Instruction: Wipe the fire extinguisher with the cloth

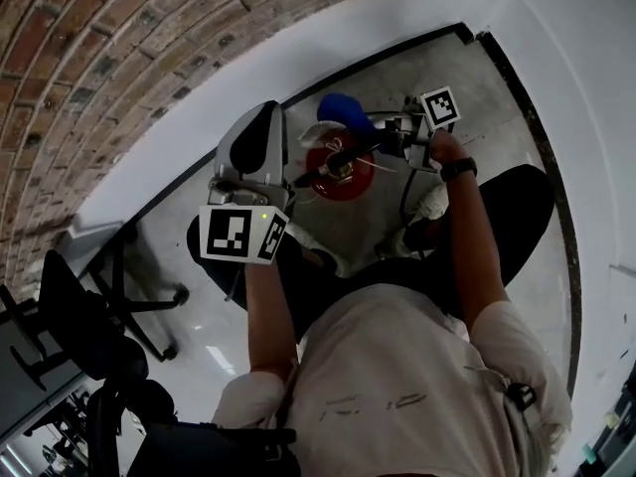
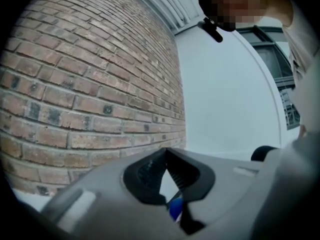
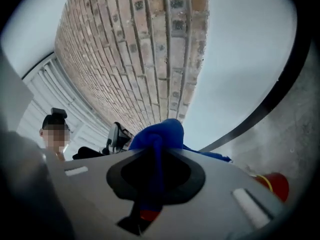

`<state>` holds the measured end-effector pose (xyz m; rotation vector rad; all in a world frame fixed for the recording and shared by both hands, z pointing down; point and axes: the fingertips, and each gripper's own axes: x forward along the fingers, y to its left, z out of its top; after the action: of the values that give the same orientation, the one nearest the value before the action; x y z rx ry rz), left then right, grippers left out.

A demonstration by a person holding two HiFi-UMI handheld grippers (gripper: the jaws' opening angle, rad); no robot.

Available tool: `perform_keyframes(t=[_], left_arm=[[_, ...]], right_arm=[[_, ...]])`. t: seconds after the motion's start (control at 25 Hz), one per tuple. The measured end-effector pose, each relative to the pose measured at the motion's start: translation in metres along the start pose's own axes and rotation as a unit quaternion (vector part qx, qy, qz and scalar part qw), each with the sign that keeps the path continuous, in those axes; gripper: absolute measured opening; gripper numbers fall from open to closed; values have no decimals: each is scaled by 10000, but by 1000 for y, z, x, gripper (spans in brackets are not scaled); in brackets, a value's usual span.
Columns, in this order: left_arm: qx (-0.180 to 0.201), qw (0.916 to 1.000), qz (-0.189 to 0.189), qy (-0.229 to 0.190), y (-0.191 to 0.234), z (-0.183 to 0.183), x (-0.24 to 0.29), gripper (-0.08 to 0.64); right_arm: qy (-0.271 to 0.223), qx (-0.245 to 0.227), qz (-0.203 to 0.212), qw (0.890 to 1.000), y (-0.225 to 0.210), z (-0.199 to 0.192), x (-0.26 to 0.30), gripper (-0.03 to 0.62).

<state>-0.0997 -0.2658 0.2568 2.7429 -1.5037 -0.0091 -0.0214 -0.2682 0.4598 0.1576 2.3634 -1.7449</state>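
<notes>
**Cloth gripped at extinguisher top: wipe in hand**

Right gripper (image 3: 154,156): jaws closed on the cloth (image 3: 162,131). A blue strand runs down between them, and the rest bunches out past the tips.

Left gripper (image 2: 167,154): jaws together at the tips, nothing clearly between them. A speck of blue shows low in the gap; I cannot tell what it is.

Head view: the cloth is at the far side of the extinguisher (image 1: 338,179) top, touching or just above it, not resolvable. The left gripper's tips are just beside the top on the near-left; contact there is also not resolvable.

The extinguisher stands upright on the floor (image 1: 497,117), near its far edge by the black skirting (image 1: 417,46). It is seen from above as a red shoulder with dark valve parts. A chair (image 1: 79,326) stands well apart, toward the floor's left edge.

Judgement: the step is wiping the top. Progress cannot be graded from here.

Risks:
- The cloth is held only by a bunched fold. Drag against the valve parts could pull it out of the jaws.
- Loose cloth may snag on the handle or hose.
- Sideways wipe pressure high on an upright cylinder could tip it, unless the left gripper steadies it.
- The grippers are near each other over a small top, so they could knock together.
</notes>
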Motion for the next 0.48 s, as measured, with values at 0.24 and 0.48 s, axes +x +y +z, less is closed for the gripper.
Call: perform_keyframes(t=[0.24,0.48], left_arm=[[121,9999,-48,73,3,4,-2,0],[-19,9998,211,-34,22,-3,-7,0]], right_arm=[[38,-491,-788,9957,-30,-11,-7,48],[-152,-544,-2567,9648,-133,-43,-34,44]])
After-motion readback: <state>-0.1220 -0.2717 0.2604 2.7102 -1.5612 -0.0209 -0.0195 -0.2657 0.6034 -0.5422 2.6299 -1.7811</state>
